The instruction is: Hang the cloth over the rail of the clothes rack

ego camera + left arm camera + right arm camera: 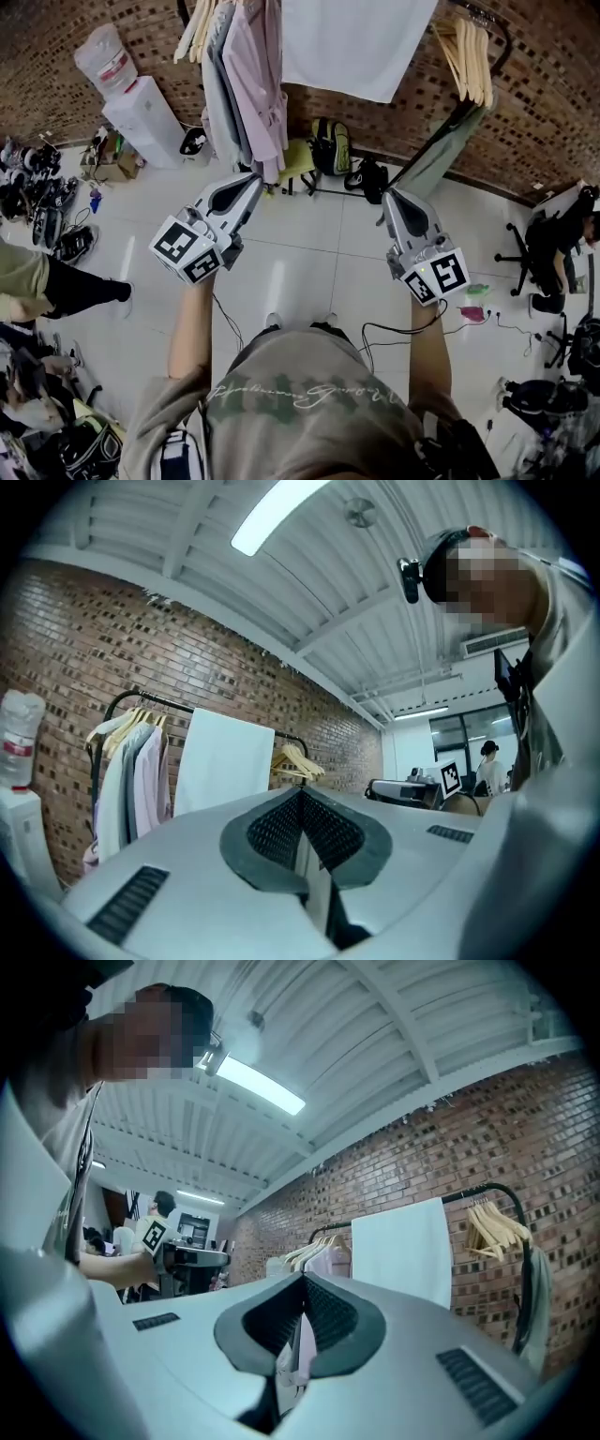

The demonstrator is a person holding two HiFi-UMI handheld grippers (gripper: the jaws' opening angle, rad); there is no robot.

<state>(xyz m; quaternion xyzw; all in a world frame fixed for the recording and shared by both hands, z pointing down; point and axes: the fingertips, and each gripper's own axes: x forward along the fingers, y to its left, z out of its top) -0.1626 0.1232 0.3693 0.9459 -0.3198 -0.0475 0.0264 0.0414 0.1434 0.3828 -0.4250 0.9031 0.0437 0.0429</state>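
The white cloth hangs draped over the black rail of the clothes rack, at the top of the head view. Both grippers are held level over the floor, short of the rack and apart from the cloth. My left gripper points toward the hung shirts, jaws shut with nothing between them. Farther right, the right gripper is likewise shut and holds nothing. In the left gripper view the cloth shows beyond the shut jaws. In the right gripper view the cloth hangs under the rail, past the shut jaws.
Pale shirts hang at the rack's left end, wooden hangers and a green garment at its right. Bags lie under the rack. A water dispenser stands at the left. An office chair is at the right, a seated person at the left.
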